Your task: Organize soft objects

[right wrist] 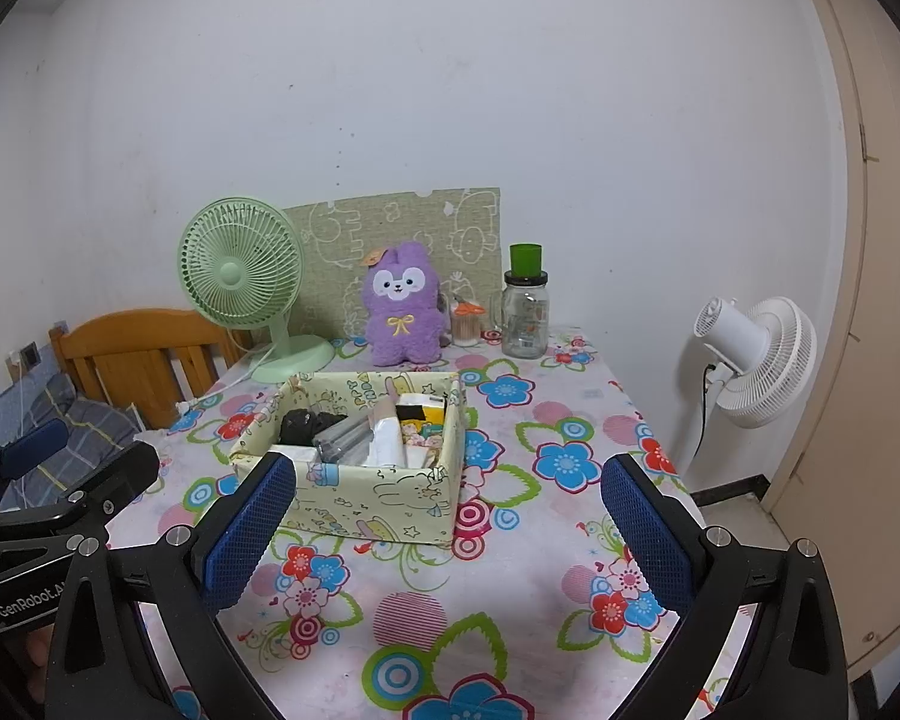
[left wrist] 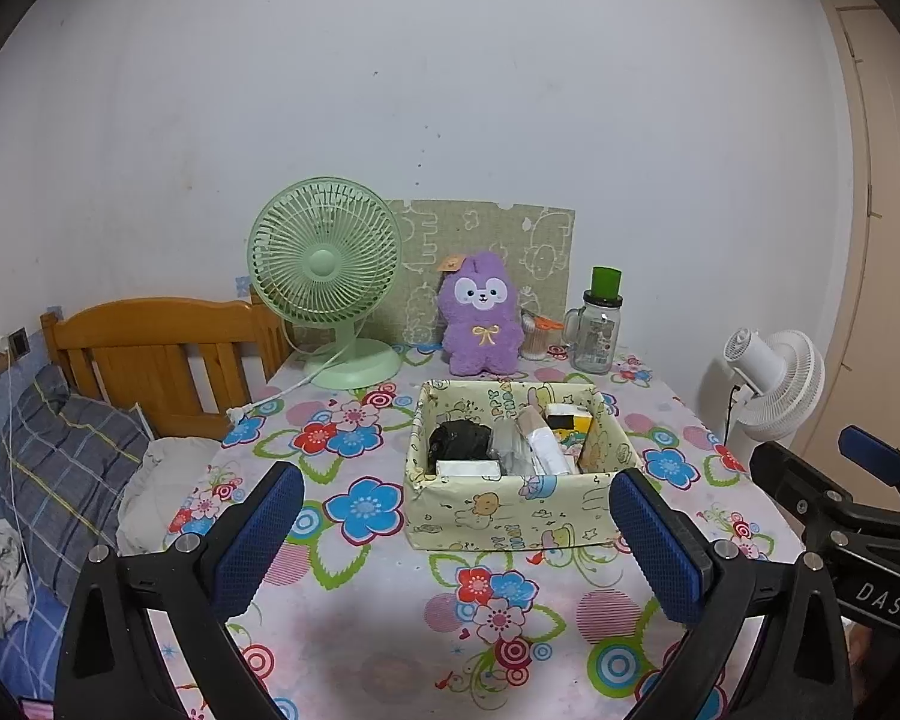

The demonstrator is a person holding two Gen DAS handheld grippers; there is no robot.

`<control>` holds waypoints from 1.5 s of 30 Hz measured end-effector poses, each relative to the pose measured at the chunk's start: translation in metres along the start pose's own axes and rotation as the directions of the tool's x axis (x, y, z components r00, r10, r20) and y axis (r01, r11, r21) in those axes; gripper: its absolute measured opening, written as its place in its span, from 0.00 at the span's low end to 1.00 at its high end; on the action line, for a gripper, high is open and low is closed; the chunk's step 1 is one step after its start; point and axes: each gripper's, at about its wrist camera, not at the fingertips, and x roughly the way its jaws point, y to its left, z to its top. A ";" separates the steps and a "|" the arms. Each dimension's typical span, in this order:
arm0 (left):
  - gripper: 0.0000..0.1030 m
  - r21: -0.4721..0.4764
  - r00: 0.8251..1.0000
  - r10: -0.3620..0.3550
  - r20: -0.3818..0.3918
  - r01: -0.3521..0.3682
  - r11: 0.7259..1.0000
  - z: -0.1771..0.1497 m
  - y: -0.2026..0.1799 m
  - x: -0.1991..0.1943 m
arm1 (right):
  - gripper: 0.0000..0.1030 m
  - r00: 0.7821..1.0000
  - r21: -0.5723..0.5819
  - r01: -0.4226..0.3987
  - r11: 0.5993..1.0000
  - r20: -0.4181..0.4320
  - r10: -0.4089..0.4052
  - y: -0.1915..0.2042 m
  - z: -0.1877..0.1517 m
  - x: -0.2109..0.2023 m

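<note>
While both grippers — left (left wrist: 456, 531), right (right wrist: 447, 519) — hover wide open and empty, the fluffy purple plush bunny (left wrist: 482, 315) waits propped behind the cartoon-print fabric box (left wrist: 510, 516)

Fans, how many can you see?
2. A green fan stands on the table's far left beside the purple plush; a white fan stands off the table's right side.

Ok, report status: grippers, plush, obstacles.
Left gripper open, empty. Right gripper open, empty. Purple plush upright at table's back, untouched. Patterned box sits between grippers and plush.
</note>
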 end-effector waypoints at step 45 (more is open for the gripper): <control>1.00 -0.004 1.000 -0.006 -0.002 0.006 1.000 0.000 0.001 -0.001 | 1.00 1.000 0.003 -0.007 1.000 0.000 0.007 0.000 0.000 0.000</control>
